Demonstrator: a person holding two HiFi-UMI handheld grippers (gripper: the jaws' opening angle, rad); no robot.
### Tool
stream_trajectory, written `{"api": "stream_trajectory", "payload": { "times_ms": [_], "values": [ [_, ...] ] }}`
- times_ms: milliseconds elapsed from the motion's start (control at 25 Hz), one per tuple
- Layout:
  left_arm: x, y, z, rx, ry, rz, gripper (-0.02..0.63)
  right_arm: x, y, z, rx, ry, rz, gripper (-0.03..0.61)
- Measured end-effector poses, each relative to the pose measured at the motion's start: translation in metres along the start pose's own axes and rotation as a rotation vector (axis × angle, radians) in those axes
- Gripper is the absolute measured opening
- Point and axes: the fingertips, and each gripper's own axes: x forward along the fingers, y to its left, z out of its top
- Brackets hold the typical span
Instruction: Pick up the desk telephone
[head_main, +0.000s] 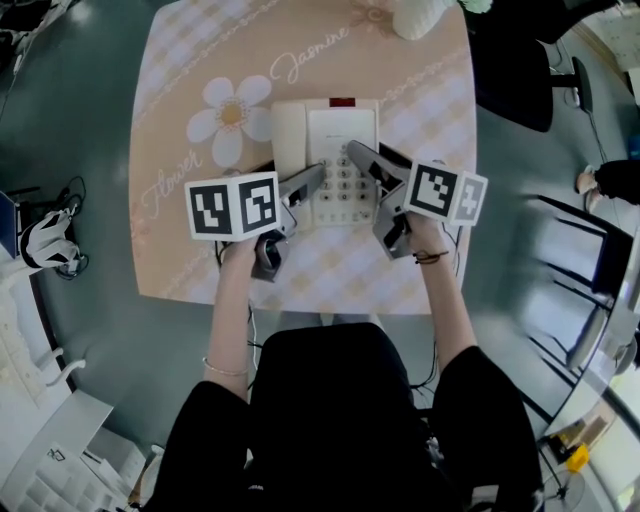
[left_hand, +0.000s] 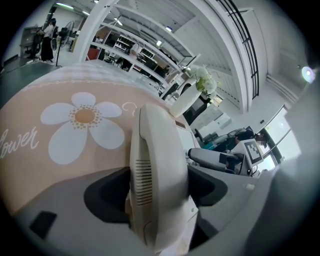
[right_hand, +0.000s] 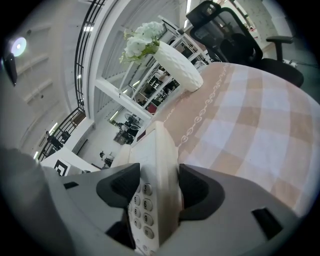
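Desk telephone (head_main: 335, 130), gripped at its handset (left_hand: 157, 145) by the left claw (left_hand: 156, 192) and at its keypad (right_hand: 142, 202) edge by the right claw (right_hand: 152, 187) (flowered surface (head_main: 180, 110), office room).

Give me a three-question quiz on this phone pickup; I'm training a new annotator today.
1. True or false: the right gripper hangs open, clear of the desk telephone.
2. The left gripper is shut on: A a mug, B the handset, C a cable.
3. What stands at the table's far edge?
Key: 1 false, it grips the telephone's right side; 2 B; 3 a white vase.
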Motion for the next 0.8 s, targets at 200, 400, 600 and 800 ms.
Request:
{"api": "stream_trajectory", "payload": {
  "times_ms": [200,400,600,800],
  "values": [
    [-0.0004,0.0006,0.0002,-0.005,-0.008,0.01,0.336,-0.0002,-0.0006,0.0001,-0.012,0.006,-0.007,0.225],
    [-0.0009,0.0005,0.0,-0.008,-0.014,0.017,0.331,-0.0013,-0.0006,-0.0005,-0.018,0.019,-0.032,0.222],
    [-0.001,0.0006,0.0,-0.009,-0.008,0.021,0.328,-0.0021,0.0004,0.0001,-0.024,0.022,-0.04,0.221],
    [-0.0046,-0.0026,0.0009,-0.002,-0.004,0.025,0.327,-0.0059,0.0052,0.002,-0.031,0.018,-0.042,0.221]
  ]
}}
